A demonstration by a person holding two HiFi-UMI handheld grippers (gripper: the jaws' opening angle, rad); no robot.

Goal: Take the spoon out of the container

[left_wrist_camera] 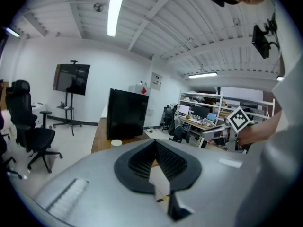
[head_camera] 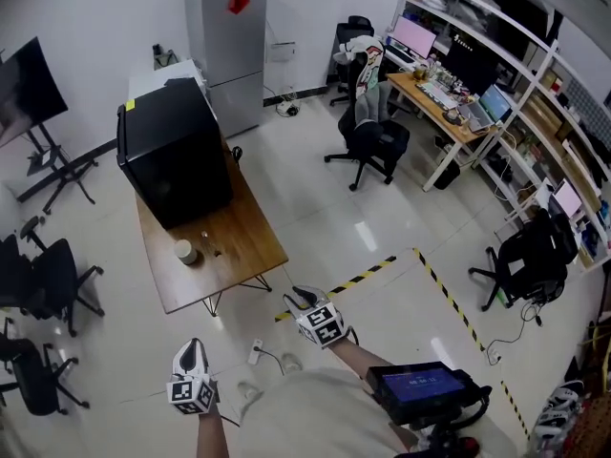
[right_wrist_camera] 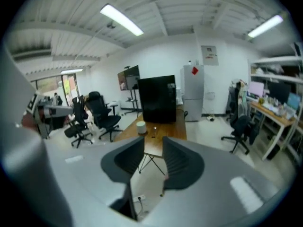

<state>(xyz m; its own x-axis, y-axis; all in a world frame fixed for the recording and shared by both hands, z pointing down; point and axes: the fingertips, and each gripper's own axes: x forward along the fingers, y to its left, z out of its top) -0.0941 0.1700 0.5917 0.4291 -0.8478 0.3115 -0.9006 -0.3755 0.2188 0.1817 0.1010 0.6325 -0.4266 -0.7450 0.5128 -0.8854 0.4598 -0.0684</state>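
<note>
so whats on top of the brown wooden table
A big black box-shaped cabinet, a small round cream container and a thin item too small to identify. The container's inside is hidden.

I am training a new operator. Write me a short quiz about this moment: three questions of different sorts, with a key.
1. True or false: the right claw grips the white container.
2. The white container stands on: A) the floor, B) the wooden table, C) a chair.
3. Which claw has its tips together?

Key
1. False: its jaws stand apart, far from the table, with nothing between them.
2. B.
3. The left claw.
</note>
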